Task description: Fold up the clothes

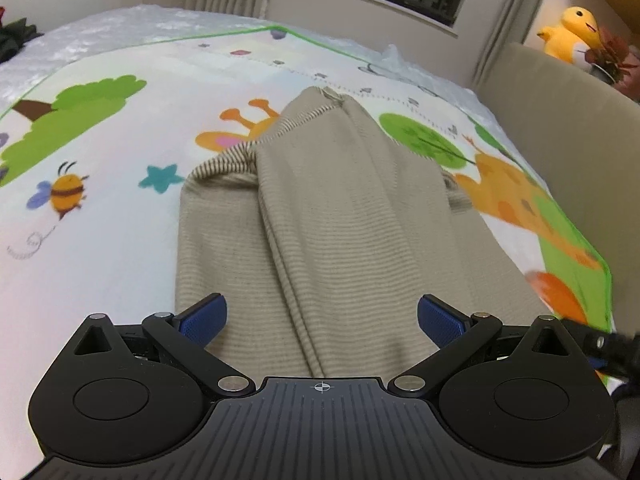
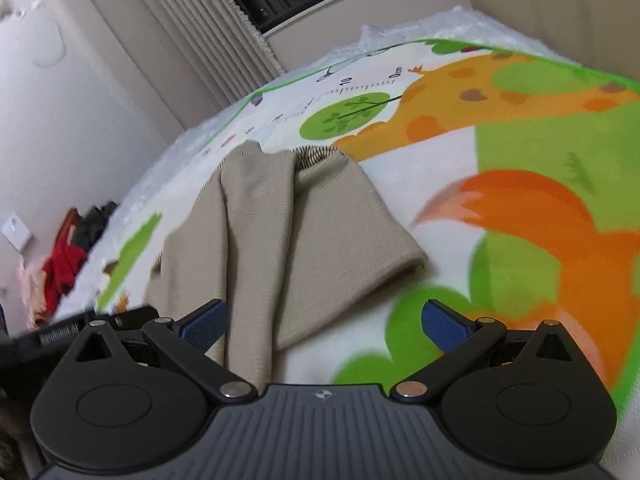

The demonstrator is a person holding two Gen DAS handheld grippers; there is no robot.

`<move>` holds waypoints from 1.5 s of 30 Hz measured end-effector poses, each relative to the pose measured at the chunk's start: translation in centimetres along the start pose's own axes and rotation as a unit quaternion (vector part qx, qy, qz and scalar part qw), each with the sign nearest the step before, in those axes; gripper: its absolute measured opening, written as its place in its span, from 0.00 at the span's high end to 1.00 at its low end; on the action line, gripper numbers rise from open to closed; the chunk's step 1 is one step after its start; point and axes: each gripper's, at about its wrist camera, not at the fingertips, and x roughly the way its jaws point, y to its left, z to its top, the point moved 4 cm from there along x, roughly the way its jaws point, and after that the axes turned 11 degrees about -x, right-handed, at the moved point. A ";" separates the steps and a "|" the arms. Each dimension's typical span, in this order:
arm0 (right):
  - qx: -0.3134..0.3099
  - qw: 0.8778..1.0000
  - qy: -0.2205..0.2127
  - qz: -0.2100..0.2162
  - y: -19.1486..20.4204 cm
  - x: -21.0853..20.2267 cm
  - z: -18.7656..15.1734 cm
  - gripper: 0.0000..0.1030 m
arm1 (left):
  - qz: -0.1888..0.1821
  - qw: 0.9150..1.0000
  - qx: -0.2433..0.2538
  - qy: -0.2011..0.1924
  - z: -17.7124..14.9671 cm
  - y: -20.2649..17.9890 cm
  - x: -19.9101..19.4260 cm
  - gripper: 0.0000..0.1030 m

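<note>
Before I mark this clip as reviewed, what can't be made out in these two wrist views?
- Near hem of the beige garment: left wrist view, hidden under the open left gripper.
- Its left edge: right wrist view, covered by the open right gripper.
- Pile of clothes: right wrist view, blurred and small, items indistinguishable.
- Orange print on the play mat: right wrist view, motion-blurred.
- Yellow plush toy: left wrist view, bottom hidden by the beige headboard.

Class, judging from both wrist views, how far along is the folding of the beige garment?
Partly done: the beige garment lies on the cartoon mat with its sides folded inward. Nothing is in hand; the left hand-held gripper and right hand-held gripper are open above it. A further fold probably remains.
</note>
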 end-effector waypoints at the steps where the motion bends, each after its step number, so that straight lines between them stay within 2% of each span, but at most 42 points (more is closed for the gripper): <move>1: 0.000 1.000 -0.001 0.004 0.0 0.9 0.6 0.00 | 0.002 1.000 0.000 -0.002 0.4 0.2 0.5 0.00; 5: 0.005 1.000 0.010 0.018 -0.1 4.8 2.2 0.00 | 0.009 1.000 -0.012 0.009 1.6 1.3 2.9 0.00; 8: 0.028 0.999 0.014 0.018 -0.5 6.8 2.3 0.00 | 0.000 0.999 -0.045 0.028 2.1 2.4 4.3 0.00; 13: 0.067 0.996 -0.021 0.051 -1.8 6.8 1.4 0.00 | 0.007 0.999 -0.034 0.030 1.6 2.3 5.3 0.00; 17: 0.031 0.998 -0.013 0.057 -1.1 6.7 1.6 0.00 | 0.028 0.999 -0.019 0.033 1.3 1.7 5.7 0.00; 19: 0.001 0.999 -0.015 0.043 -0.2 6.9 1.5 0.00 | 0.032 0.999 -0.015 0.038 1.4 1.5 5.7 0.00; 21: -0.056 0.998 -0.014 0.019 1.2 7.1 1.4 0.01 | 0.025 0.999 -0.007 0.040 1.4 1.3 5.7 0.00; 23: -0.101 0.995 -0.014 0.002 2.3 7.4 1.2 0.14 | 0.018 0.999 0.012 0.039 1.2 0.8 5.7 0.00; 24: -0.114 0.993 -0.012 -0.001 2.7 7.5 1.2 0.27 | 0.019 0.999 0.023 0.037 1.0 0.6 5.6 0.01; 25: -0.123 0.992 -0.010 -0.003 2.9 7.7 1.1 0.35 | 0.018 0.999 0.031 0.035 0.9 0.4 5.6 0.04; 26: -0.127 0.992 -0.008 -0.002 3.0 7.6 1.1 0.49 | 0.015 0.999 0.035 0.033 0.7 0.2 5.4 0.06; 29: -0.122 0.992 -0.007 0.016 2.9 7.0 1.0 0.61 | 0.001 0.999 0.041 0.030 0.4 -0.4 4.8 0.21; 30: -0.119 0.993 -0.007 0.023 2.8 6.6 0.8 0.74 | -0.006 0.999 0.042 0.033 0.2 -0.7 4.6 0.26; 33: -0.112 0.993 -0.008 0.042 2.7 5.0 -0.1 0.90 | -0.033 0.997 0.048 0.048 -0.9 -1.7 4.2 0.33; 39: -0.112 0.992 -0.013 0.051 2.6 0.4 -2.7 0.99 | -0.080 0.993 0.027 0.078 -3.1 -3.1 2.6 0.33; 43: -0.110 0.993 -0.014 0.050 2.3 -3.2 -4.6 1.00 | -0.120 0.987 0.023 0.105 -4.7 -3.6 1.0 0.33; 45: -0.117 0.992 -0.018 0.038 2.3 -4.8 -5.2 1.00 | -0.115 0.988 0.021 0.100 -5.1 -3.4 0.4 0.35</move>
